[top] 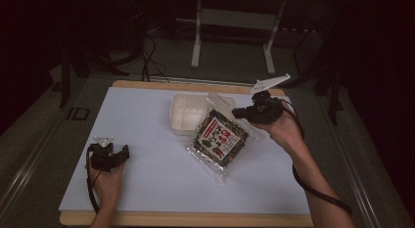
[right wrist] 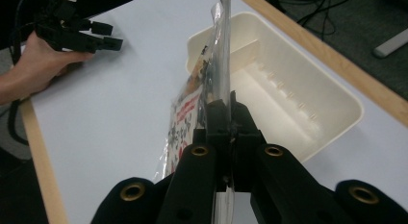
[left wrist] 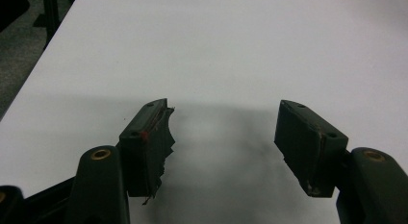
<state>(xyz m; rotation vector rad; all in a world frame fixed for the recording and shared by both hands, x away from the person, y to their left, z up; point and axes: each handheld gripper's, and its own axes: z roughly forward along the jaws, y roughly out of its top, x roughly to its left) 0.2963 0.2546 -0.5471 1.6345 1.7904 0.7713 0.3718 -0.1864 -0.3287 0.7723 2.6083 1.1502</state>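
A clear snack bag (top: 219, 136) with a red and white label and dark contents hangs tilted over the white table top (top: 147, 120). Its lower corner is near the table. My right gripper (top: 241, 112) is shut on the bag's clear upper edge; in the right gripper view the jaws pinch the bag (right wrist: 214, 84) edge-on at the gripper (right wrist: 230, 119). A white rectangular tray (top: 186, 114) lies just behind the bag, seen as an empty tray (right wrist: 288, 94) beside the jaws. My left gripper (top: 128, 150) rests low at the table's left front, open with nothing between its fingers (left wrist: 223, 137).
The table's wooden rim (top: 191, 219) runs along the front and back. Beyond the table stand a white desk frame (top: 235, 22) and cables on a dark floor. The person's other hand with its gripper (right wrist: 72, 34) shows far off in the right gripper view.
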